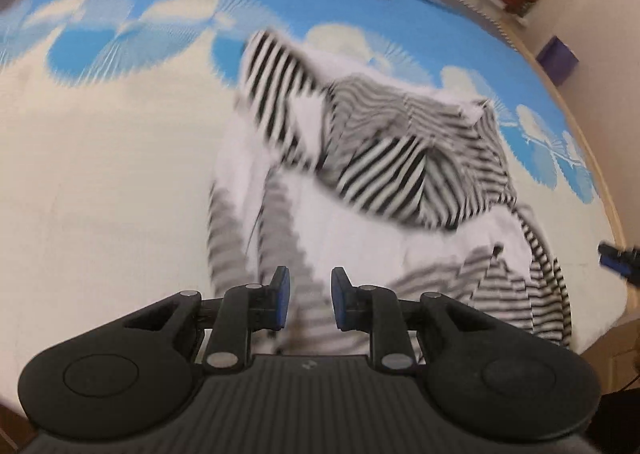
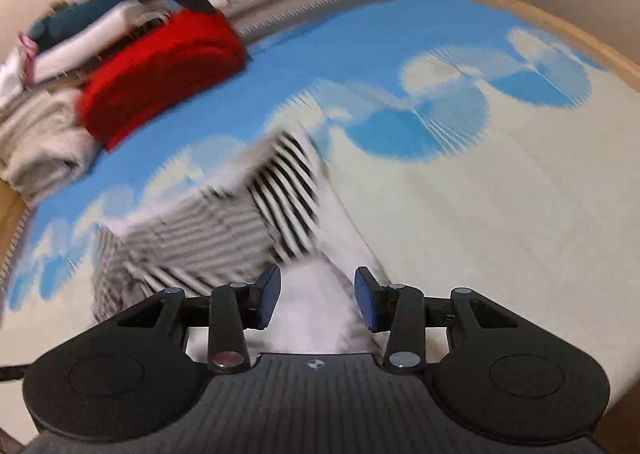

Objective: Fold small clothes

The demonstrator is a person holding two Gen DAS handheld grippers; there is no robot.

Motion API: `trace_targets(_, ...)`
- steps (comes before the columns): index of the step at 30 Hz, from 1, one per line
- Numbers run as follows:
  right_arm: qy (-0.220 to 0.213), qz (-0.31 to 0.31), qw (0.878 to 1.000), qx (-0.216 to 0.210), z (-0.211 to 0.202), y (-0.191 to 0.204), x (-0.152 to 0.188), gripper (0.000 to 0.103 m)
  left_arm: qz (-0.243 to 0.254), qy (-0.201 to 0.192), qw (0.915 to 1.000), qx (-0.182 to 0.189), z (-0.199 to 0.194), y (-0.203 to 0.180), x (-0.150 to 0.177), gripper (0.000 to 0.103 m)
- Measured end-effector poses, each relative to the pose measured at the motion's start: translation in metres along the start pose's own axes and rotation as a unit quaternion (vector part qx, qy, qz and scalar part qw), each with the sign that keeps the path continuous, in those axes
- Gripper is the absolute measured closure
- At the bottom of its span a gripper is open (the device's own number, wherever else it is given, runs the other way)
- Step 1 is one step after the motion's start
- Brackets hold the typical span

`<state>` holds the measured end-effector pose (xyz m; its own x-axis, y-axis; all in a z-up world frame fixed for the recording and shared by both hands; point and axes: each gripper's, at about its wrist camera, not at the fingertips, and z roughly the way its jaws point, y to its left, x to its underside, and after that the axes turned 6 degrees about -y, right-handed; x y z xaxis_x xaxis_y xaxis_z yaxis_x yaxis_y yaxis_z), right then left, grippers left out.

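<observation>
Stripes everywhere: the black-and-white garment [image 1: 384,174] lies crumpled on the blue-and-cream bedspread [image 1: 120,174], spreading ahead of and beneath both grippers. Left gripper [image 1: 311,300] hangs over it, jaws narrowly parted, nothing pinched between them. Right gripper [image 2: 317,300] shows a wider gap, clear of the cloth too. Beyond the jaws, a red folded blanket [image 2: 160,74] sits near a pile of clothes [image 2: 44,134].
</observation>
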<state>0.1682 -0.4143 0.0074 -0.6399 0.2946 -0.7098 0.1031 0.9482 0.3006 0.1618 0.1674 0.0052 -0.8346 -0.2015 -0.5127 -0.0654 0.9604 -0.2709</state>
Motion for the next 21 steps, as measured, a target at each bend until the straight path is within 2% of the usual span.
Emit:
trace_targets(3,0.010,0.017,1.000,0.006,-0.006,-0.017,0.020,0.060,-0.025,0.017,0.9995,0.008,0.006,0.018,0.018,0.075)
trace_targets(6,0.048,0.022,0.998,0.015,0.001,-0.027,0.039,0.060,-0.043,0.036,0.9985,-0.002,0.015,0.029,0.038,0.073)
trace_targets(8,0.051,0.021,0.998,0.019,0.005,-0.032,0.049,0.060,-0.071,0.044,0.9965,-0.011,0.022,0.039,0.050,0.070)
trace_targets(11,0.060,0.042,0.997,0.037,0.008,-0.040,0.062,0.059,-0.120,0.036,0.9921,0.000,0.022,0.047,0.062,0.069)
trace_targets(15,0.074,0.074,0.994,0.036,0.010,-0.049,0.076,0.059,-0.133,0.025,0.9906,0.018,0.016,0.044,0.069,0.066)
trace_targets(17,0.083,0.071,0.993,0.035,0.011,-0.049,0.082,0.059,-0.109,0.034,0.9934,-0.001,0.019,0.039,0.072,0.066)
trace_targets(18,0.087,0.067,0.993,0.037,0.012,-0.049,0.084,0.059,-0.090,0.046,0.9946,-0.024,0.023,0.037,0.074,0.067)
trace_targets(20,0.095,0.063,0.993,0.042,0.014,-0.049,0.088,0.059,-0.067,0.064,0.9931,-0.072,0.031,0.036,0.080,0.073)
trace_targets(21,0.099,0.062,0.992,0.045,0.014,-0.049,0.090,0.059,-0.067,0.072,0.9921,-0.078,0.034,0.037,0.082,0.078)
